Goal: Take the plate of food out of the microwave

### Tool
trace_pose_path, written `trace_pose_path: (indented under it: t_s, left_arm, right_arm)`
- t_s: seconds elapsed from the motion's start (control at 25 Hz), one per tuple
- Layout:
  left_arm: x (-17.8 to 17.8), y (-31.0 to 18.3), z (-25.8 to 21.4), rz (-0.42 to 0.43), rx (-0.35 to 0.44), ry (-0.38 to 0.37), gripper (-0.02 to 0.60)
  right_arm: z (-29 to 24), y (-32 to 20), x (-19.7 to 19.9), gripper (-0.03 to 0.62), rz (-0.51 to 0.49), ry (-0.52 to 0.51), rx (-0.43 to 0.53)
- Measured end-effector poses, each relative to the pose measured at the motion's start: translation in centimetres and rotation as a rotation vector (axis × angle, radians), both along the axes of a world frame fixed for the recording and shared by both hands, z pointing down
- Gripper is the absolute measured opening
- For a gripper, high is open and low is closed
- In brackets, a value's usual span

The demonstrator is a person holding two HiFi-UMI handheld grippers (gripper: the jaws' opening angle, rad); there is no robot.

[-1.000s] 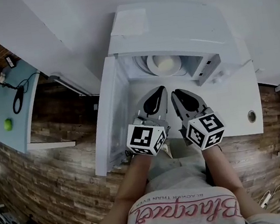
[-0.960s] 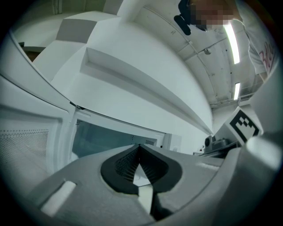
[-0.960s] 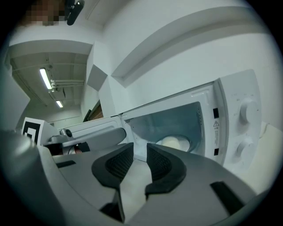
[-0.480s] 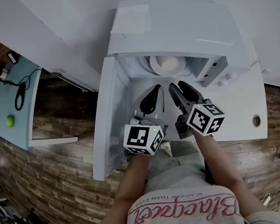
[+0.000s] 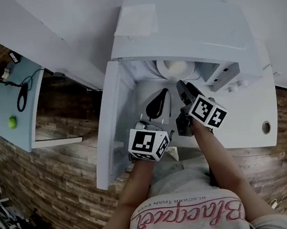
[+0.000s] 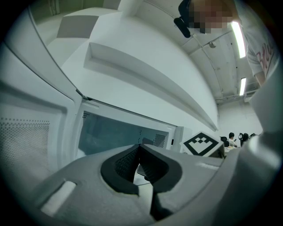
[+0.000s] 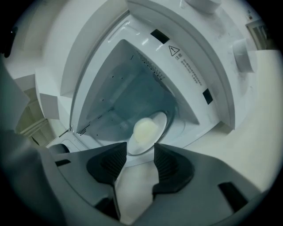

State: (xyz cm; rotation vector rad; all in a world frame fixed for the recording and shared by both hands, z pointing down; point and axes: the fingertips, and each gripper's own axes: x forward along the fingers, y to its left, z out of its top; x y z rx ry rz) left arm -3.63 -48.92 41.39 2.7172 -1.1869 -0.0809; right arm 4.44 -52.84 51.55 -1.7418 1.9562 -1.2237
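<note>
Microwave (image 5: 184,27) sits upper middle of the head view, door (image 5: 110,121) swung open to the left. The plate (image 5: 161,68) is inside on the cavity floor, with a pale round lump of food (image 5: 176,67) on it. Both grippers are right in front of the opening, just below the plate in the frame. The left gripper (image 6: 139,149) has its jaws together at the tips, with nothing in them. The right gripper (image 7: 140,145) has just been opening its jaws; they're well apart with nothing between them. Its own view looks past them at the plate, which it isn't touching.
</note>
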Motion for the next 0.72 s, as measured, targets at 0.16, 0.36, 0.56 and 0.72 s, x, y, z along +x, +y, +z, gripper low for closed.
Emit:
trace_pose_path:
  t_s: [0.16, 0.36, 0.56, 0.72]
  left_arm:
    - [-0.1, -0.4, 0.1, -0.004, -0.002, -0.003, 0.006]
    - [0.0, -1.0, -0.1, -0.015, 0.004, -0.007, 0.006]
    - [-0.4, -1.5, -0.2, -0.033, 0.004, -0.008, 0.006]
    - [-0.7, -1.8, 0.0, -0.042, -0.003, -0.006, 0.006]
  right_arm:
    - [0.5, -1.0, 0.5, 0.19, 0.042, 0.061, -0.038]
    - [1.1, -2.2, 1.2, 0.206, 0.09, 0.143, -0.101]
    - [1.9, -3.2, 1.5, 0.212, 0.12, 0.222, -0.163]
    - [2.4, -3.8, 1.6, 0.216, 0.111, 0.322, -0.192]
